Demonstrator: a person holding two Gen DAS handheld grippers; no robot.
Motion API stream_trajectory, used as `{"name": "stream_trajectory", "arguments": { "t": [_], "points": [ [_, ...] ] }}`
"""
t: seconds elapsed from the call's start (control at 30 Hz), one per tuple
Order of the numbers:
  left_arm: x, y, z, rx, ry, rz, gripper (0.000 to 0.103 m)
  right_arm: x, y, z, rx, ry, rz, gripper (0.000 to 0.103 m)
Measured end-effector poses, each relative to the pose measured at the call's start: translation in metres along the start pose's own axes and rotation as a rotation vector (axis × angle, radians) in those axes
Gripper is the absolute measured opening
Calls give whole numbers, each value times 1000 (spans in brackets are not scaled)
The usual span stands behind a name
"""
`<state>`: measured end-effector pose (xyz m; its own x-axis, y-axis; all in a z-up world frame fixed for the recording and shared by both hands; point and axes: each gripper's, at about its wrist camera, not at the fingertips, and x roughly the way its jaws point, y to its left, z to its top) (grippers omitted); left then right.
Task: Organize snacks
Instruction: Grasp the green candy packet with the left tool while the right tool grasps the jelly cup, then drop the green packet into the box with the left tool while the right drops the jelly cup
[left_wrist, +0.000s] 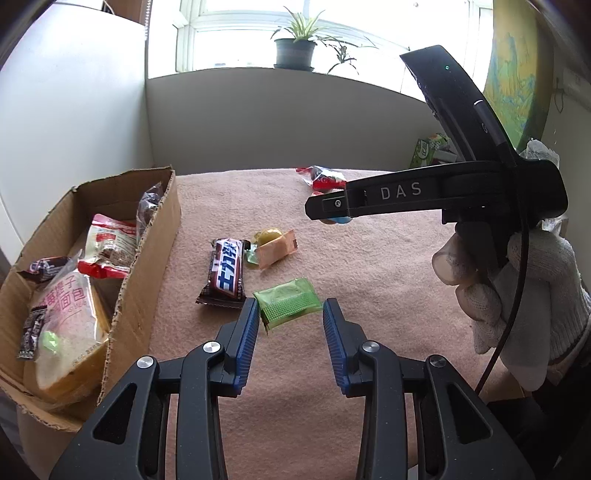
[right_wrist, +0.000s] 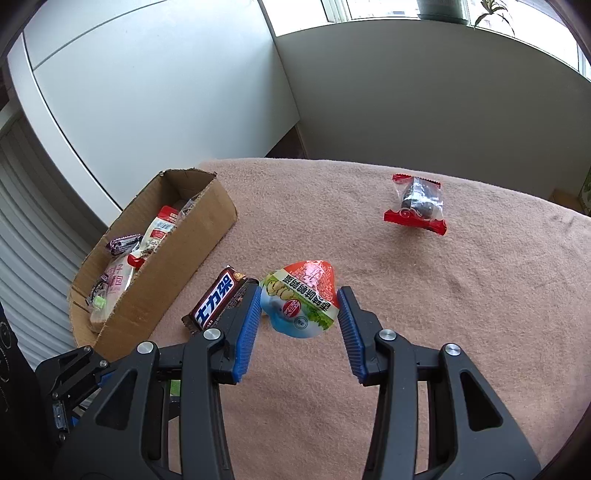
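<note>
Two snacks off the pink blanket-covered desk at once, each a slip risk. Left tongs pinching a flat green translucent sachet by its near edge only; thin slick film, likely to slide out or swing on the way to the torn brown cardboard box at the left. Right tongs clamped across a round jelly cup with a red, green and blue printed lid; rim domed and smooth, prone to popping free under squeeze. Risk too of the two tools colliding, both headed the same way. Both pointing steeply down. White knit-gloved hand wrapped round the right handle. Still on the cloth: brown chocolate bar, orange sachet, red-ended clear-wrapped dark cake.
</note>
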<state>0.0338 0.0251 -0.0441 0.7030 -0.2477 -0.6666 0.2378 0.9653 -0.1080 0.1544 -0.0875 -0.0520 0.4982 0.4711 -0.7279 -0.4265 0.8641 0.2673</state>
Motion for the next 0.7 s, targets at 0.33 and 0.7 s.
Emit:
{"name": "stream_trajectory", "arguments": {
  "t": [0.33,0.7],
  "points": [
    [-40,36,10,-65,-125,95,34,-20,40,10,-37,-82,52,44],
    [-63,115,1,-229,-189,264,34,2,109,8,-138,-79,102,44]
  ]
}}
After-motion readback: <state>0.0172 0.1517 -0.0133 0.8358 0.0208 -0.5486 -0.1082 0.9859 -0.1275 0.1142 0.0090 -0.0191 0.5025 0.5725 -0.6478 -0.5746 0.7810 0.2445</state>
